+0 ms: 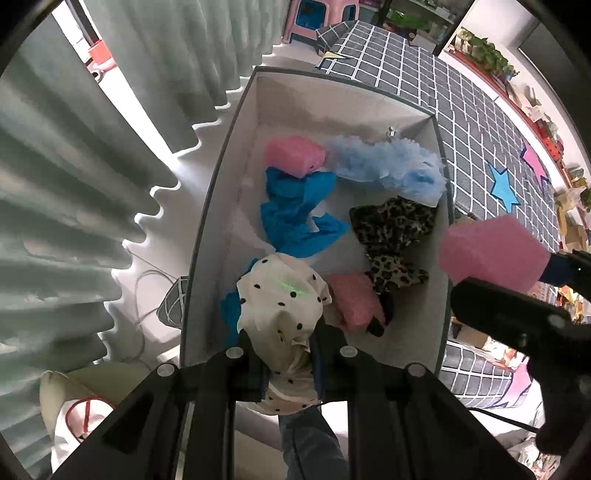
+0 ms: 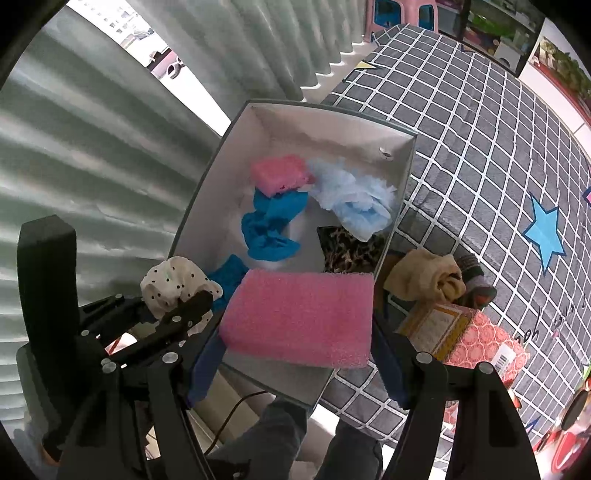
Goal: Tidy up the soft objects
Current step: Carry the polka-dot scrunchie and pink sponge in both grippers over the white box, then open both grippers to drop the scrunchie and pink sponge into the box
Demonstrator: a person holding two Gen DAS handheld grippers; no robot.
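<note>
A grey storage box [image 1: 207, 206] [image 2: 207, 199] stands on the floor beside the bed. In it lie a pink sponge [image 1: 293, 155] [image 2: 279, 173], blue cloth [image 1: 295, 214] [image 2: 269, 225], a light blue fluffy cloth [image 1: 391, 166] [image 2: 354, 199], a leopard-print cloth [image 1: 395, 229] [image 2: 351, 247] and another pink sponge [image 1: 354, 301]. My left gripper [image 1: 286, 360] is shut on a cream polka-dot cloth [image 1: 284, 295] [image 2: 173, 280] held over the box's near end. My right gripper [image 2: 295, 354] is shut on a pink sponge [image 2: 299, 317] [image 1: 491, 251] above the box's near right rim.
A bed with a grey checked cover [image 1: 461, 110] [image 2: 461, 166] lies to the right of the box. On it sit a beige cloth [image 2: 424, 277] and a patterned carton [image 2: 476, 339]. Pale green curtains [image 1: 74, 206] [image 2: 92, 147] hang to the left. A pink stool [image 1: 317, 18] stands far off.
</note>
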